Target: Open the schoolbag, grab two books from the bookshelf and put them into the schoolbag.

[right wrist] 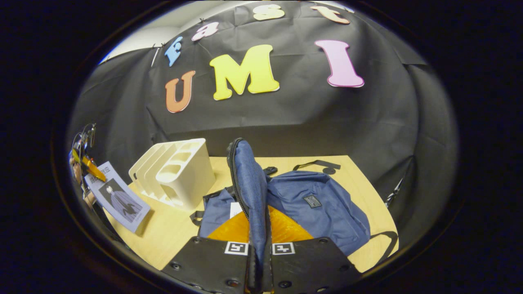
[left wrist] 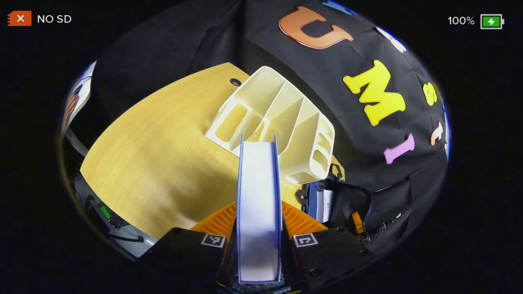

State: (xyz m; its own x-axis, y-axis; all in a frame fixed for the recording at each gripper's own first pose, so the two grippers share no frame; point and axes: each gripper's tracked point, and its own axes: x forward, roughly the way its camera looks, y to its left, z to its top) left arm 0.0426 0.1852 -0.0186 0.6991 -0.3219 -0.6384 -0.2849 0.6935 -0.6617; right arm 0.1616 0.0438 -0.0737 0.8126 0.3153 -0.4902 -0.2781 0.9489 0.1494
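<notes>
My left gripper [left wrist: 259,218] is shut on a thin book [left wrist: 259,183] with a blue cover and white pages, held edge-on above the table. Beyond it stands the cream bookshelf [left wrist: 278,118], its slots bare. In the right gripper view the same book [right wrist: 120,200] hangs at the far left, beside the bookshelf [right wrist: 177,171]. My right gripper [right wrist: 258,230] is shut on the zippered flap [right wrist: 249,179] of the blue schoolbag [right wrist: 322,204] and holds it lifted upright. The bag lies on the table to the right of the shelf. A pale edge [right wrist: 235,209] shows inside its opening.
The light wooden table [left wrist: 155,155] has bare room left of the shelf. A black strap [right wrist: 316,164] lies behind the bag near the cloth wall. Cables and a device with a green light [left wrist: 105,212] sit off the table's near edge.
</notes>
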